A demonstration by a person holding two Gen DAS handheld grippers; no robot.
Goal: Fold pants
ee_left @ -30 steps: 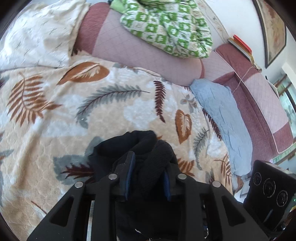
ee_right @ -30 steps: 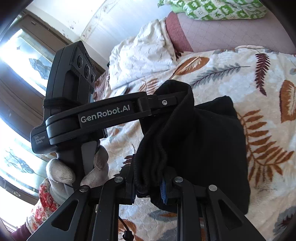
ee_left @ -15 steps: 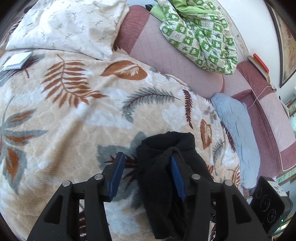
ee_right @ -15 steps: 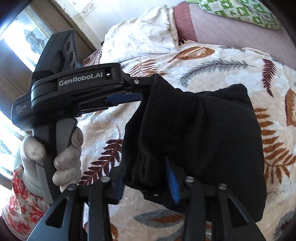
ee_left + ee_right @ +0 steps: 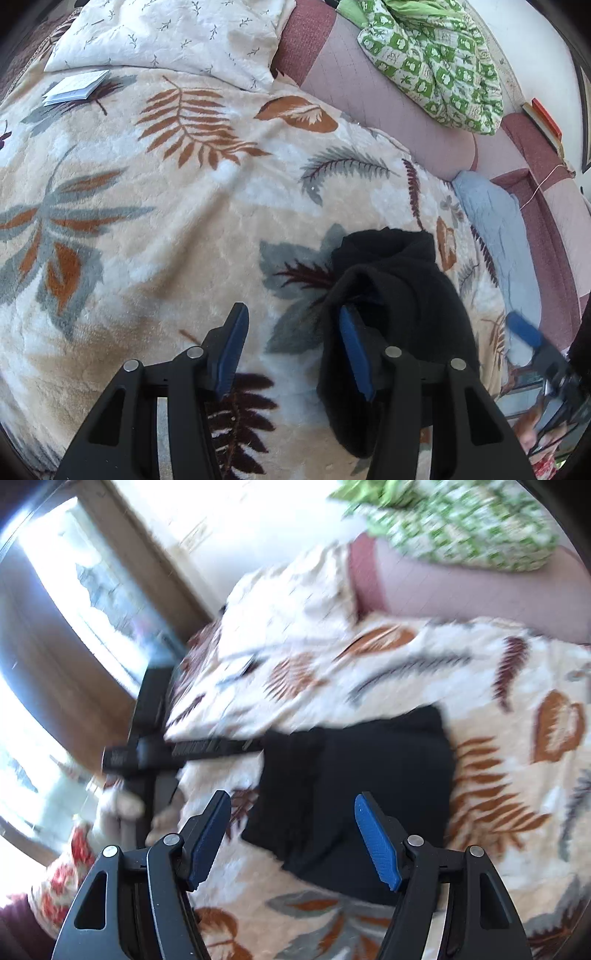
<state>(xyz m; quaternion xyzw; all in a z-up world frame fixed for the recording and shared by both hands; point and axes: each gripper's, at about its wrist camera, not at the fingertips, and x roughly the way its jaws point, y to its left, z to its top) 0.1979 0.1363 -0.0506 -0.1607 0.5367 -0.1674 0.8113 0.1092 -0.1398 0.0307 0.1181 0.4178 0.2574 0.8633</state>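
Pants (image 5: 402, 295): black, folded, lower right of frame, on leaf-print blanket (image 5: 184, 221). Left tool (image 5: 291, 354): wide, holding nothing. Right tool (image 5: 291, 842): wide, empty.

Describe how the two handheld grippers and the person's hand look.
Both the left gripper and right gripper have matte black open-frame fingers with silver pivot pins and ridged blue pads. The hand is blurred; it appears pale-gloved, with a red floral sleeve.
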